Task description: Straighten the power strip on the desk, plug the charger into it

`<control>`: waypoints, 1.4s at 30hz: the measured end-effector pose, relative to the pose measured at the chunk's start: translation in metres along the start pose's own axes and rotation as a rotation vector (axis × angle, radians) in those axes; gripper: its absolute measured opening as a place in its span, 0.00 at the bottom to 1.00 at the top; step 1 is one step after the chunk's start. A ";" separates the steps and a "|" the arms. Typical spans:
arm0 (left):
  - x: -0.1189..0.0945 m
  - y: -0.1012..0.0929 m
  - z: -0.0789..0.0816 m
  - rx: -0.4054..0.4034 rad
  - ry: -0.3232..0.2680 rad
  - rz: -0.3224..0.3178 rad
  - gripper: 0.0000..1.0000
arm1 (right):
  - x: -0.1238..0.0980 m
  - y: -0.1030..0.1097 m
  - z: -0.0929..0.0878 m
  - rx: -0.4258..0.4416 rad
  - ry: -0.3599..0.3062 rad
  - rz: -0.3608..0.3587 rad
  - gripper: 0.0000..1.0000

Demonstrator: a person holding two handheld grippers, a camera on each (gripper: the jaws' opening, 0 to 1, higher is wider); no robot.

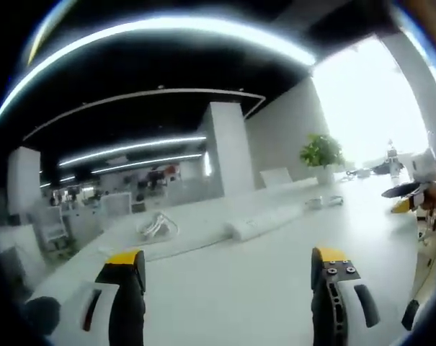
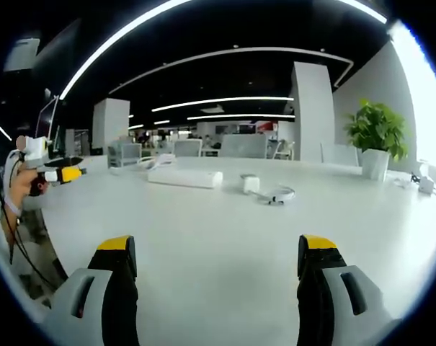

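A long white power strip lies at an angle on the white desk, its coiled white cord off to the left. The small white charger with its cable sits further right. My left gripper is open above the near desk, well short of the strip. In the right gripper view the power strip lies far across the desk, with the charger and its looped cable to its right. My right gripper is open with nothing between its jaws. The other gripper shows at the left edge.
A potted green plant stands at the desk's far right; the same plant appears beyond the charger. White pillars, chairs and monitors fill the office behind. A person's hand with the other gripper is at the right edge.
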State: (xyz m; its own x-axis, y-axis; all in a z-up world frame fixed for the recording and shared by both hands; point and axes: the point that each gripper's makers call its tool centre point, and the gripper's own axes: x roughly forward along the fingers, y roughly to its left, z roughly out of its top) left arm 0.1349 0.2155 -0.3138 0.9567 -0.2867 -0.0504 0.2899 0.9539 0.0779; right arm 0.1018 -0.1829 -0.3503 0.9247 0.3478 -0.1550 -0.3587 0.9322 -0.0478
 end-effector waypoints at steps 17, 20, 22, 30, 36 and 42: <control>-0.001 -0.011 -0.011 -0.016 0.011 -0.025 0.98 | 0.015 -0.012 0.049 -0.103 -0.071 0.000 0.91; -0.001 -0.012 -0.013 -0.019 0.013 -0.030 0.97 | 0.022 -0.013 0.060 -0.127 -0.085 0.014 0.91; -0.001 -0.012 -0.013 -0.021 0.011 -0.030 0.97 | 0.026 -0.014 0.066 -0.133 -0.090 0.026 0.91; -0.002 -0.013 -0.014 -0.026 0.009 -0.033 0.97 | 0.038 -0.017 0.083 -0.113 -0.114 0.069 0.91; 0.000 -0.017 -0.016 -0.031 0.010 -0.040 0.97 | 0.048 -0.020 0.091 -0.094 -0.123 0.085 0.91; 0.001 -0.020 -0.017 -0.039 0.009 -0.049 0.97 | 0.060 -0.024 0.096 -0.097 -0.126 0.081 0.96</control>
State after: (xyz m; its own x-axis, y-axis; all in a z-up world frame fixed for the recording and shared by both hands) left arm 0.1296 0.1973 -0.3325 0.9411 -0.3325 -0.0621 0.3350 0.9415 0.0360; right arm 0.1780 -0.1746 -0.2636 0.8988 0.4368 -0.0374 -0.4376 0.8888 -0.1359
